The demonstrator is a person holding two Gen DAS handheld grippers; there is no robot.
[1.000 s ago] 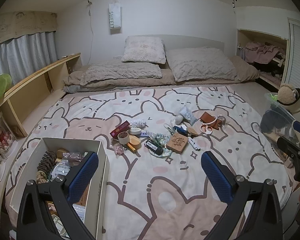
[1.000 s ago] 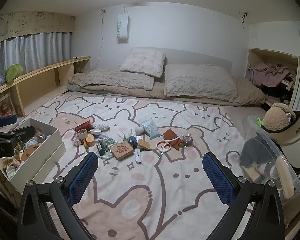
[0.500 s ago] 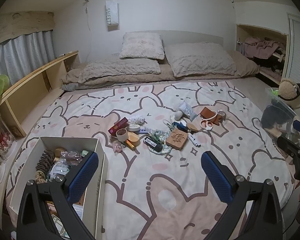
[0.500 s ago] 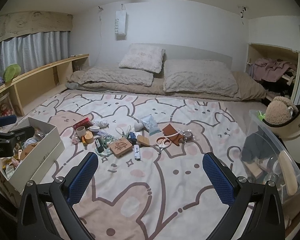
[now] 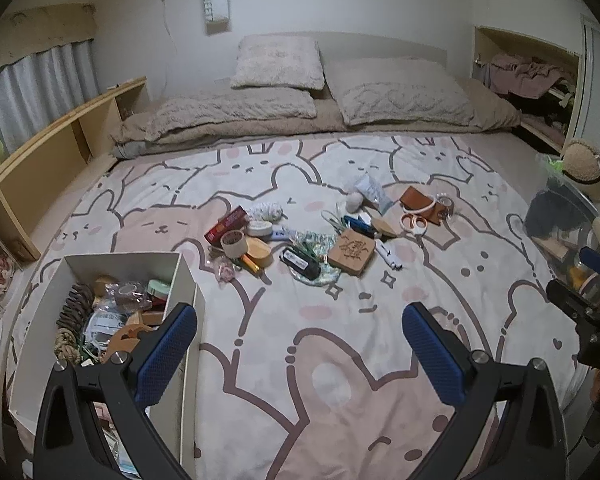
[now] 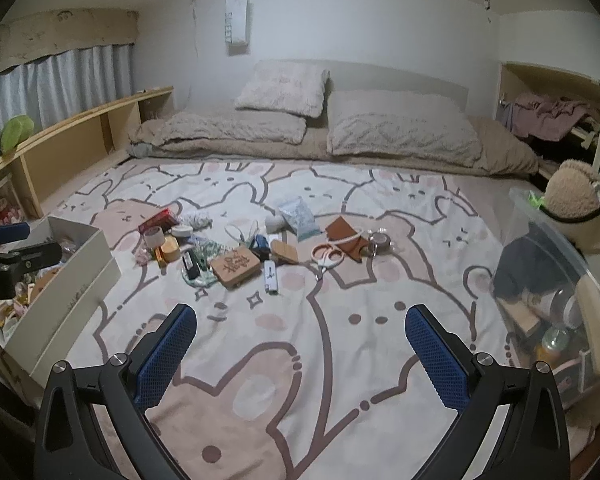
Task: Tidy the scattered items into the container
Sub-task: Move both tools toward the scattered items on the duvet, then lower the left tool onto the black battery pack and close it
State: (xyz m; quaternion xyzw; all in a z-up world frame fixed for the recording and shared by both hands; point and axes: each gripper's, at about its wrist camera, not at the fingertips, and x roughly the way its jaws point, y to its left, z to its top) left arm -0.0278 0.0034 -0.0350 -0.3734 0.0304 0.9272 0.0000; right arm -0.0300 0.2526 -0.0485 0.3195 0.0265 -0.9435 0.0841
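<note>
The left gripper hangs low over the bunny blanket with its blue fingers spread wide and holding nothing; the right gripper is spread wide and holds nothing too; the white box sits just under the left one, partly full of small things; farther off, well apart from both grippers, a pile of little things lies on the blanket, with a wooden square, a tape roll and pink scissors; pillows lie at the back.
</note>
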